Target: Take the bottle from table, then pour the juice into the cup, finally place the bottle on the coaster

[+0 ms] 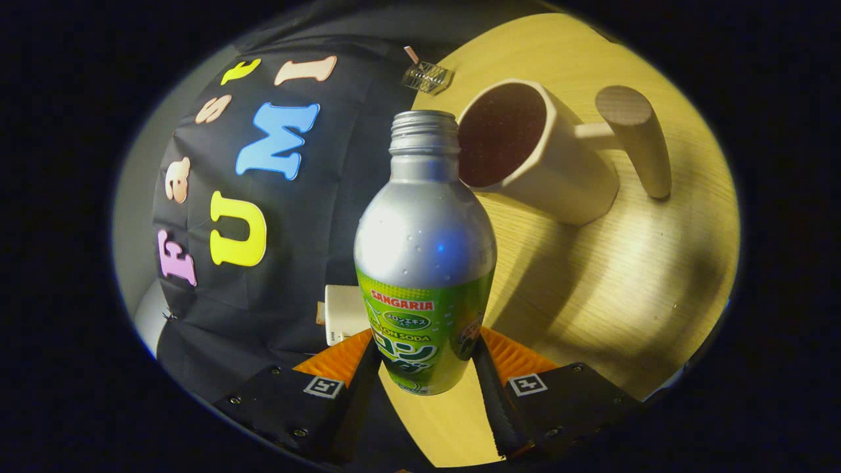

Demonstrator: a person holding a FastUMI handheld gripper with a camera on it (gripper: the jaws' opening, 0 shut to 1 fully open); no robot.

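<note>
My gripper (424,358) is shut on the bottle (425,263), a silver aluminium bottle with a green label and an open, capless neck. Both fingers (499,387) press on its lower body, and the view is rolled, so the bottle is tilted over the wooden table (624,295). Its mouth points toward the cup (532,151), a cream mug with a thick wooden handle, whose dark inside faces me just beyond the neck. The mouth is close to the cup's rim, and no liquid can be seen flowing.
A small white box (343,314) sits behind the bottle by the booth wall. A little clear plastic object (427,77) lies on the table at the wall, beyond the cup. Bare tabletop stretches past the cup's handle.
</note>
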